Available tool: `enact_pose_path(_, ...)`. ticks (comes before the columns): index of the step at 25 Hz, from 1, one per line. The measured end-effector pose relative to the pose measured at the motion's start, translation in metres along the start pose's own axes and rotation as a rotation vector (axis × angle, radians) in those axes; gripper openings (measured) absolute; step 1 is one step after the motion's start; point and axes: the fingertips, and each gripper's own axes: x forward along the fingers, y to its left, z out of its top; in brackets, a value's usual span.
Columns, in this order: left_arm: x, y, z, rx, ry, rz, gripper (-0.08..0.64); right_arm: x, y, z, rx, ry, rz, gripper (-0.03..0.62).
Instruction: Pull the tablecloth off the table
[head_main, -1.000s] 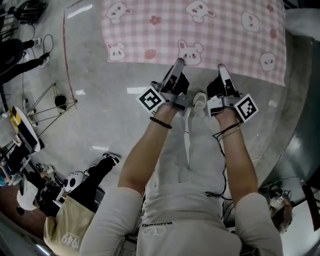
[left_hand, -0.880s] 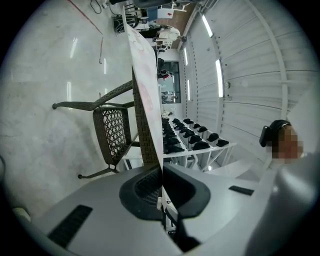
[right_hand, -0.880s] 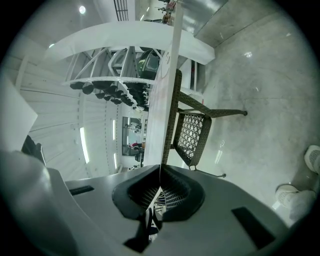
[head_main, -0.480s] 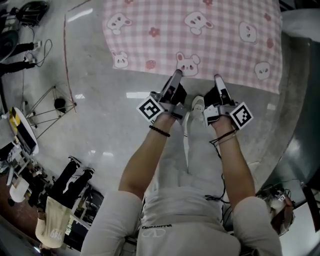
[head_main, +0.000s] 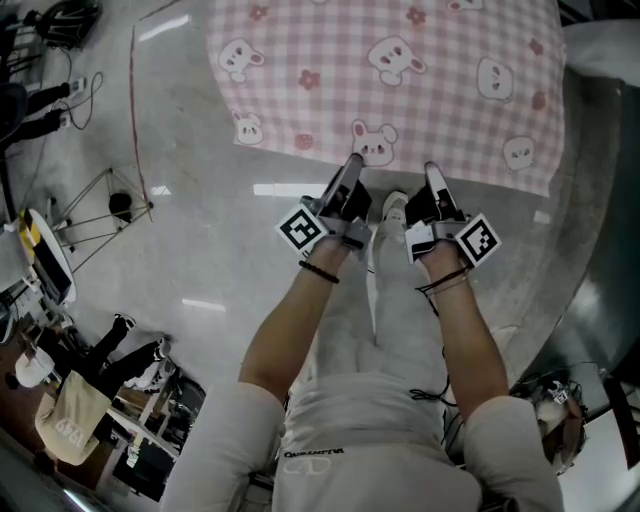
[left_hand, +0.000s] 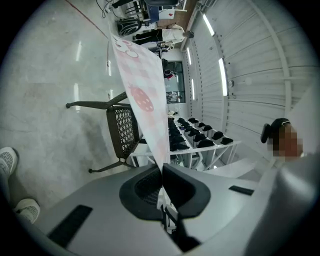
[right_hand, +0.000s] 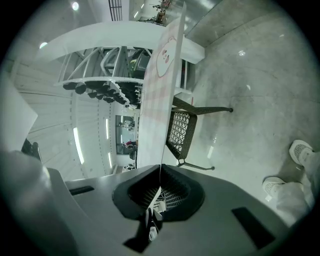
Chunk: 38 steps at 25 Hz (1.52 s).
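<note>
A pink checked tablecloth (head_main: 400, 70) with bunny prints spreads across the top of the head view and hides the table beneath it. My left gripper (head_main: 354, 162) and right gripper (head_main: 430, 171) are side by side at its near hem, each shut on the cloth. In the left gripper view the tablecloth (left_hand: 142, 100) rises as a thin sheet from the closed jaws of my left gripper (left_hand: 161, 172). In the right gripper view the tablecloth (right_hand: 157, 100) stands edge-on above my right gripper (right_hand: 160, 172). A dark wicker table frame (left_hand: 122, 132) stands behind the sheet, also visible as the wicker frame (right_hand: 180, 131).
My own white shoes (head_main: 396, 206) stand on the polished concrete floor below the grippers. A person (head_main: 75, 425) stands at lower left, near a tripod stand (head_main: 112, 203) and a red floor line (head_main: 134, 100). A grey raised kerb (head_main: 600, 230) runs along the right.
Both grippers have drawn the hem toward me. The cloth, which lay along the wicker frame's edge, now hangs slanted away from it. The person at lower left has shifted.
</note>
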Motion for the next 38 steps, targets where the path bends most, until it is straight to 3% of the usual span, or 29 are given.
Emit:
enact_pose_path(18, 0.002, 0.003, -0.002, -0.015, 0.005, 0.064, 0.003, 0.002, -0.003, 0.003, 0.027, 0.040, -0.061, 0.011)
enact_pose_path(26, 0.000, 0.014, 0.001, -0.091, 0.039, -0.061, 0.003, -0.001, 0.006, -0.005, -0.074, -0.018, -0.040, 0.011)
enact_pose_path(38, 0.003, 0.014, 0.000, -0.103, 0.054, -0.057, 0.003, -0.002, 0.005, -0.001, -0.100, -0.018, -0.073, 0.011)
